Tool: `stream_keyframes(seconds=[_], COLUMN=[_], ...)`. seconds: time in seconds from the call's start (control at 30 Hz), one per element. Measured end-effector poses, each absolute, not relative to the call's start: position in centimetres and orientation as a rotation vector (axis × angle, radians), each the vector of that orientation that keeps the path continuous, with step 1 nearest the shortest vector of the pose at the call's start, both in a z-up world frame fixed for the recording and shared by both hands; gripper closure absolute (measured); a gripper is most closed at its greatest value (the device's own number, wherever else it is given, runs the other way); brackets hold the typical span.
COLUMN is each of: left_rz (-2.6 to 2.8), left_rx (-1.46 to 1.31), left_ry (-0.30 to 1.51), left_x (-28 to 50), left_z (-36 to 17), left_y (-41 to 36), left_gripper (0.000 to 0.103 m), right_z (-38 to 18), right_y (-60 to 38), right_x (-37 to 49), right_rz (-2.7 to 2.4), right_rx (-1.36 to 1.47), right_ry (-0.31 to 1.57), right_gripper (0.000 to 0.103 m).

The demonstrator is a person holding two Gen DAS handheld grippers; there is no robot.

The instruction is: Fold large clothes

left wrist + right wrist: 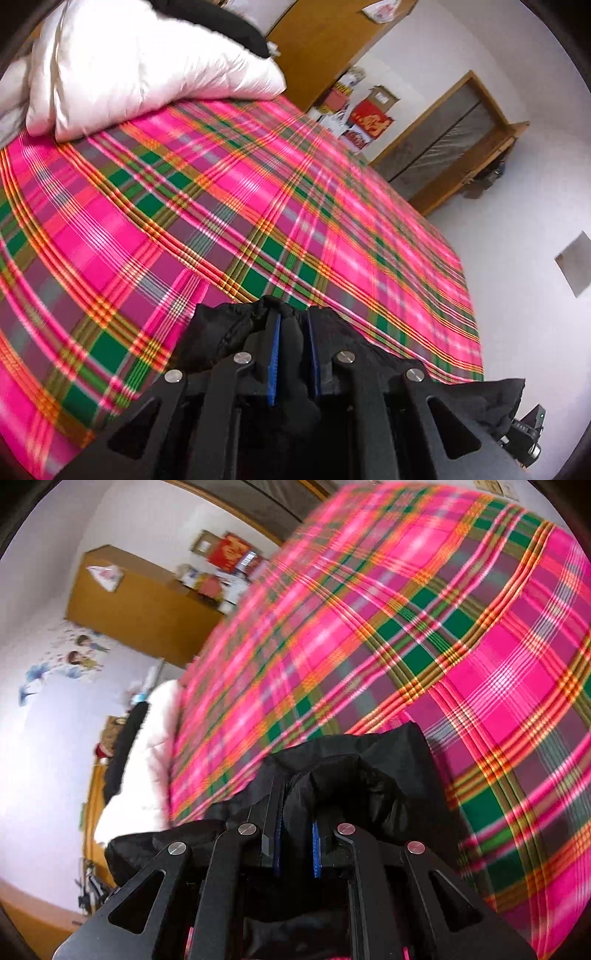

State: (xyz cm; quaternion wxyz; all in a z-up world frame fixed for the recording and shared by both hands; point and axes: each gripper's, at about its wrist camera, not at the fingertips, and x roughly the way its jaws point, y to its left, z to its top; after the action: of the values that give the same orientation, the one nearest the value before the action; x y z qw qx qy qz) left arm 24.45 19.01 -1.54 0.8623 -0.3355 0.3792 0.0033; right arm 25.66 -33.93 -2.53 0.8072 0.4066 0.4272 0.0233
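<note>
Black garment [221, 332]: pinched at two edge points, above plaid bed [184, 192] | left gripper [293, 350]: clamped on fabric | right gripper [297, 834]: clamped on fabric | purpose: likely spreading cloth for folding | white duvet [129, 62]: at bed end.

Black garment [369, 775] mostly cropped; bedspread [277, 664] blurred

A bed with a pink-green plaid sheet [229, 192] fills the room. White quilt [147, 55] at eleven o'clock, wooden wardrobe [325, 40] at twelve, framed doorway [450, 147] at two, white walls [535, 110] brightly lit.
</note>
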Motion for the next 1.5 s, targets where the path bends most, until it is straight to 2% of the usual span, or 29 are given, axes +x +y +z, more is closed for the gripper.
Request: stream_keyframes(seconds=[0.23, 0.3, 0.43, 0.53, 0.57, 0.6, 0.63, 0.8, 0.93, 1.03, 1.2, 1.33, 1.5], left_rz=[0.024, 0.013, -0.020, 0.014, 0.035, 0.053, 0.061, -0.033, -0.143, -0.219, -0.234, -0.175, -0.138], left_rx=[-0.745, -0.745, -0.751, -0.768, -0.748, -0.734, -0.729, -0.626, -0.471, -0.424, -0.247, -0.114, -0.093], left_ry=[0.821, 0.841, 0.832, 0.759, 0.714, 0.675, 0.648, 0.627, 0.680, 0.722, 0.820, 0.866, 0.880], left_x=[26.8, 27.2, 27.0, 25.9, 25.3, 24.8, 24.4, 24.0, 24.7, 24.8, 25.9, 27.8, 29.5], left_z=[-6.8, -6.7, -5.9, -4.3, -3.3, -2.5, -1.8, -0.1, 0.2, -0.5, -2.8, -5.0, -6.4], left_y=[18.6, 18.7, 19.3, 20.4, 20.7, 21.0, 21.2, 18.6, 14.1, 11.4, 7.2, 5.6, 5.4], left_gripper=[0.079, 0.077, 0.066, 0.050, 0.047, 0.046, 0.045, 0.045, 0.045, 0.045, 0.045, 0.045, 0.045], right_z=[-6.9, -7.4, -7.1, -5.9, -5.4, -5.1, -4.7, -2.2, 1.4, 1.9, -2.9, -5.7, -7.8], right_y=[-34.0, -33.9, -33.9, -33.7, -33.7, -33.7, -33.6, -32.3, -28.9, -25.1, -21.7, -22.0, -23.1], right_x=[28.8, 29.0, 28.8, 28.3, 28.2, 28.3, 28.4, 28.2, 26.6, 25.4, 26.6, 28.7, 30.9], right_rz=[0.017, 0.021, 0.007, 0.026, 0.041, 0.056, 0.063, 0.018, 0.051, 0.084, 0.053, 0.024, 0.010], right_rx=[0.902, 0.906, 0.930, 0.955, 0.966, 0.971, 0.968, 0.870, 0.631, 0.420, 0.196, 0.151, 0.168], right_ry=[0.984, 0.984, 0.973, 0.929, 0.914, 0.903, 0.893, 0.827, 0.750, 0.735, 0.848, 0.880, 0.933], right_gripper=[0.086, 0.085, 0.081, 0.064, 0.055, 0.040, 0.037, 0.036, 0.036, 0.036, 0.036, 0.034, 0.029])
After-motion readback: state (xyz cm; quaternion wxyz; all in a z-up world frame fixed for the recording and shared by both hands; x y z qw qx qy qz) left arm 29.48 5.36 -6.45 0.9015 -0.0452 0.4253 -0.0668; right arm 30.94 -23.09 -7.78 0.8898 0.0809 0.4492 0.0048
